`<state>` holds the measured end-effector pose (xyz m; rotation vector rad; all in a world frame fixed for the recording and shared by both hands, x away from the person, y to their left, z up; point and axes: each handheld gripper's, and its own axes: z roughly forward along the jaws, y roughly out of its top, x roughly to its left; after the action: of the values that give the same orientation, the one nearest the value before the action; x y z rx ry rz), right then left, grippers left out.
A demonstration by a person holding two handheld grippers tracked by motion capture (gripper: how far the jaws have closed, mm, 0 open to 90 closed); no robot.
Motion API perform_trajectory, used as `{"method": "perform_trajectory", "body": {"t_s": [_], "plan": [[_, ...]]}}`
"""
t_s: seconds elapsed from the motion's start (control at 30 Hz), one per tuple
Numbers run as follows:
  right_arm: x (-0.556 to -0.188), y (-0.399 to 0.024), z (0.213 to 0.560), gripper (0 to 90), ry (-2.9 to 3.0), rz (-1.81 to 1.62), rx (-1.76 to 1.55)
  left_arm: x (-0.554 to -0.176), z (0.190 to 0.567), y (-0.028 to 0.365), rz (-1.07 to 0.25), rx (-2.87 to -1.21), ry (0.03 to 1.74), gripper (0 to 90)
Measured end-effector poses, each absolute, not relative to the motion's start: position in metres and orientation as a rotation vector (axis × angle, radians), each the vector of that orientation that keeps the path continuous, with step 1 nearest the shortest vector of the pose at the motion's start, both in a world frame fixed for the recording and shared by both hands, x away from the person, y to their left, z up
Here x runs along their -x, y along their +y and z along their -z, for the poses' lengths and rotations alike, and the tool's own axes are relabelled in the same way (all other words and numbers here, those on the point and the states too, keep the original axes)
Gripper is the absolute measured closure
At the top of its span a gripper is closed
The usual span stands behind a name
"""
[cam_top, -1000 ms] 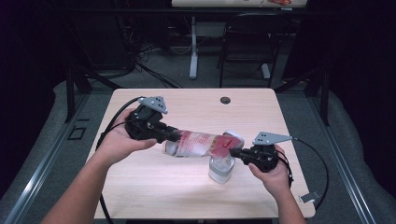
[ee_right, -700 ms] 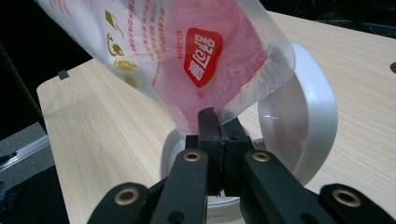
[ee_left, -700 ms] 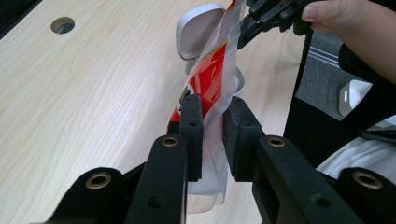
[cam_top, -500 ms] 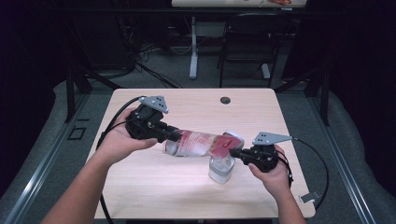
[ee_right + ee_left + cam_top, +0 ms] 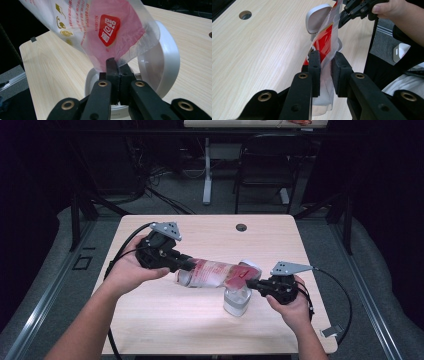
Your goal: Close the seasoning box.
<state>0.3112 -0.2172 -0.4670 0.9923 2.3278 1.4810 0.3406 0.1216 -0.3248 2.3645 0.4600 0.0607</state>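
The plastic bag (image 5: 216,274) is held stretched left to right, clamped by the left gripper (image 5: 186,265) and the right gripper (image 5: 250,283), its right end over the open-lidded container (image 5: 236,301).

We count one clear plastic pouch with red print (image 5: 215,273). One clear jar with white hinged lid (image 5: 236,301). Two black two-jaw grippers: left gripper (image 5: 186,265), right gripper (image 5: 251,284). One light wooden table (image 5: 210,232), one round cable hole (image 5: 241,227) in it. One dark chair (image 5: 262,167) behind.
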Motion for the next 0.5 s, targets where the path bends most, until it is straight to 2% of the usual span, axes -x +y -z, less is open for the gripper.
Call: {"method": "perform_trajectory", "body": {"t_s": [0.5], "plan": [[-0.3113,-0.2177,0.4674,90.0,2.331,-1.473,-0.993,-0.3414,0.3233,0.1198,-0.058,-2.367,0.45,78.9]]}}
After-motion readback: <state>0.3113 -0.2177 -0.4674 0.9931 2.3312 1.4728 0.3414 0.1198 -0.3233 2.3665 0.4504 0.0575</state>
